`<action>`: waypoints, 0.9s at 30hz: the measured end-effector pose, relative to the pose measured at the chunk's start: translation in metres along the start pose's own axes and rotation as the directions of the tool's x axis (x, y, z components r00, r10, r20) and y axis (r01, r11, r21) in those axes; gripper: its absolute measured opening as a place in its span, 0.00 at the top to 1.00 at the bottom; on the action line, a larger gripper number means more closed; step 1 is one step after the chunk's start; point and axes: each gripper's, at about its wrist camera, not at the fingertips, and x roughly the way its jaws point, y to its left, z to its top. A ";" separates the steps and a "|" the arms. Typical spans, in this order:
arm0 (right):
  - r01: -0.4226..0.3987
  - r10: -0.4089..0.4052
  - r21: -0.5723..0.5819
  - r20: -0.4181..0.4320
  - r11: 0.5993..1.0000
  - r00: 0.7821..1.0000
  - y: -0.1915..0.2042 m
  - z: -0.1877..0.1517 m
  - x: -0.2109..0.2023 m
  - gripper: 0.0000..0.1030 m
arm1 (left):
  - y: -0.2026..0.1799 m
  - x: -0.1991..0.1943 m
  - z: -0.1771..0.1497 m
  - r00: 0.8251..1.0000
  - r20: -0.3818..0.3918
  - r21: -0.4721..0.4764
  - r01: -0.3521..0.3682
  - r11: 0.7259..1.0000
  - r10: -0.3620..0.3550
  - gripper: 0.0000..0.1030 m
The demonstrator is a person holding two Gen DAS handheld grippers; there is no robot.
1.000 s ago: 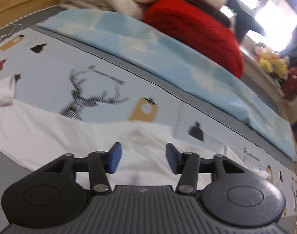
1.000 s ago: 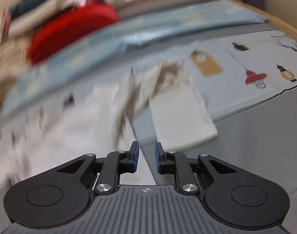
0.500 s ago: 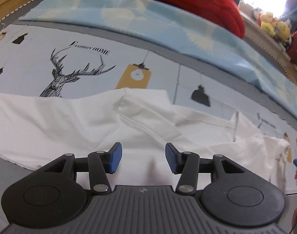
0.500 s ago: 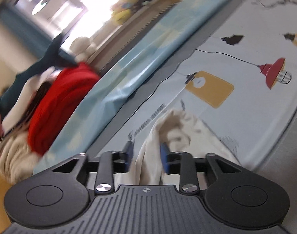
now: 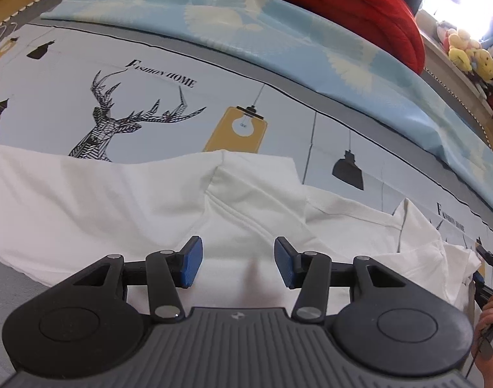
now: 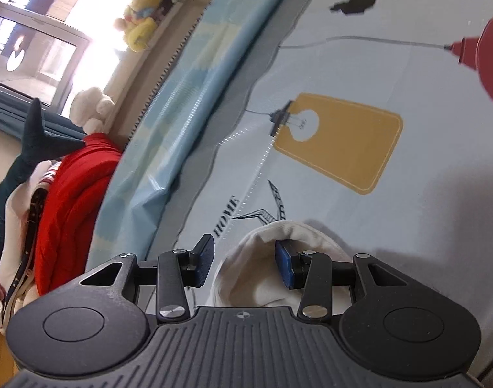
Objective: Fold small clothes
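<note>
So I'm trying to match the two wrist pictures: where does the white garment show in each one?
Left wrist view: the white garment spreads across the lower half, lying on the printed sheet under the open jaws.
Right wrist view: only a bunched end shows at bottom centre, between the jaws.
Shared landmark: the yellow bulb tag print on the sheet.

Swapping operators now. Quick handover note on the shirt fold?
Left gripper: open, over the middle of the white shirt, nothing held.
Right gripper: its fingers have just been opening; a bunch of the cream fabric sits between them, not pinched.
The shirt lies spread, wrinkled, across the printed bedsheet; the right gripper is at its right end.
Done: no finished fold visible.
Left: smooth it, fold it.
</note>
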 end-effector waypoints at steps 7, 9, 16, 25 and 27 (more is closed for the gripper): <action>0.069 -0.021 -0.165 0.277 0.984 0.961 0.036 0.002 -0.057 0.97 | -0.004 0.001 0.000 1.000 -0.001 -0.001 0.004 1.000 -0.004 0.47; 0.087 0.029 -0.253 0.423 0.964 0.906 0.058 0.007 -0.096 0.97 | -0.005 0.000 0.001 1.000 0.003 0.003 0.010 1.000 -0.010 0.47; 0.399 -0.113 -0.289 0.672 0.870 0.732 0.044 -0.009 -0.155 0.97 | -0.006 -0.004 0.000 1.000 0.010 -0.002 0.020 1.000 -0.020 0.47; 0.383 -0.355 0.002 0.383 0.924 0.853 -0.073 0.022 -0.121 0.84 | -0.016 0.002 -0.008 1.000 -0.005 0.027 0.023 0.999 -0.023 0.47; 0.335 -0.320 0.035 0.405 0.942 0.857 -0.080 0.037 -0.127 0.77 | -0.015 0.004 -0.008 1.000 -0.007 0.029 0.013 1.000 -0.012 0.47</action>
